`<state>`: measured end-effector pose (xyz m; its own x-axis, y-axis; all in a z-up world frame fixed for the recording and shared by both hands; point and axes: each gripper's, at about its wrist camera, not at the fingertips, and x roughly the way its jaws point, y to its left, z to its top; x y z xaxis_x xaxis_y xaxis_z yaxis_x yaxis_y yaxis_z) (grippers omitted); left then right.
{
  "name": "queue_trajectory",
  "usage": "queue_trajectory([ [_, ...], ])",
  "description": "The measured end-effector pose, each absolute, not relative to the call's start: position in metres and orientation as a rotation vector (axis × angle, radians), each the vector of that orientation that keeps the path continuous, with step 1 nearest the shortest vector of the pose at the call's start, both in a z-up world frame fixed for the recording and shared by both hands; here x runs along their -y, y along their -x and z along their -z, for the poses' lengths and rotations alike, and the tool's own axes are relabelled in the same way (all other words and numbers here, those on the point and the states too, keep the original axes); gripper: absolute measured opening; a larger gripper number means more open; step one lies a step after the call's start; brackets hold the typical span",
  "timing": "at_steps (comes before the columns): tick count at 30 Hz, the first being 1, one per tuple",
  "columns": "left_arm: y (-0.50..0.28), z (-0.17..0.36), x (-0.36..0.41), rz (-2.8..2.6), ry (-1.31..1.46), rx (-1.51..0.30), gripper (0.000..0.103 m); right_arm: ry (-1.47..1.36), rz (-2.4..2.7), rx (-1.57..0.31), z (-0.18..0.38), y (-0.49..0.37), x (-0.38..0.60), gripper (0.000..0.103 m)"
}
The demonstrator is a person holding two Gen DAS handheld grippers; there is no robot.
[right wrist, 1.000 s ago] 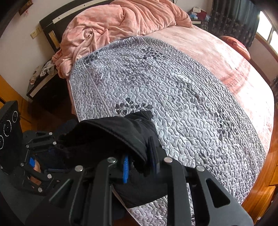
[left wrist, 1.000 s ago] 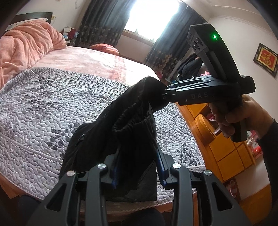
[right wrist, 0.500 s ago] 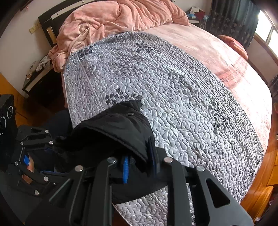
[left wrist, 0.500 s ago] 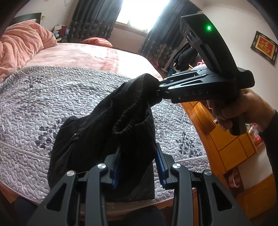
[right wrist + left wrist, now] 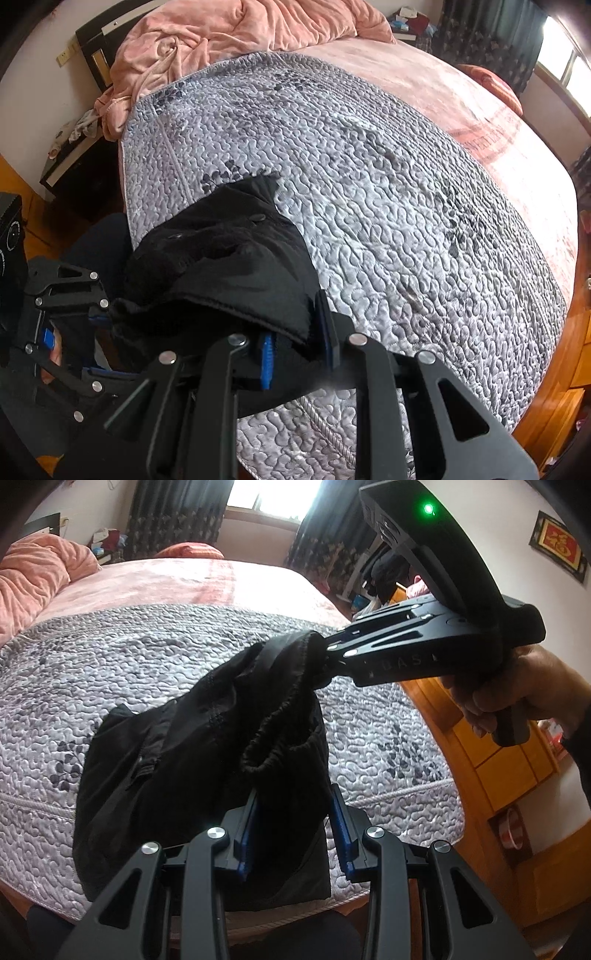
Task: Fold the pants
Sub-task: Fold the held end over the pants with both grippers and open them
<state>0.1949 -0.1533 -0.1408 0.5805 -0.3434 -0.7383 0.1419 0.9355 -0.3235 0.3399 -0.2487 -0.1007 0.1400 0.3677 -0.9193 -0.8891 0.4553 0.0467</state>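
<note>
"BAS" on right hand-held gripper

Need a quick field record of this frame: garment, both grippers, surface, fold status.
garment: black pants, bunched, hanging between the two grippers
left gripper: shut on the pants fabric
right gripper: shut on the waistband edge
surface: grey quilted cover on the bed; the lower part of the pants rests near its front edge
background: pink blanket heaped at the headboard
fold status: not yet laid flat

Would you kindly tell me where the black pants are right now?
The black pants hang bunched between the left gripper and the right gripper, both shut on them, over the near edge of the grey quilted bedspread.
</note>
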Motion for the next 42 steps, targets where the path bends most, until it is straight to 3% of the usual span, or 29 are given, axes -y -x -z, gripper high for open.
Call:
queue_trajectory([
  [42,-0.224,0.242,0.225,0.295,0.059,-1.088,0.035,0.547,-0.986,-1.141,0.211,-0.353,0.310,0.019],
])
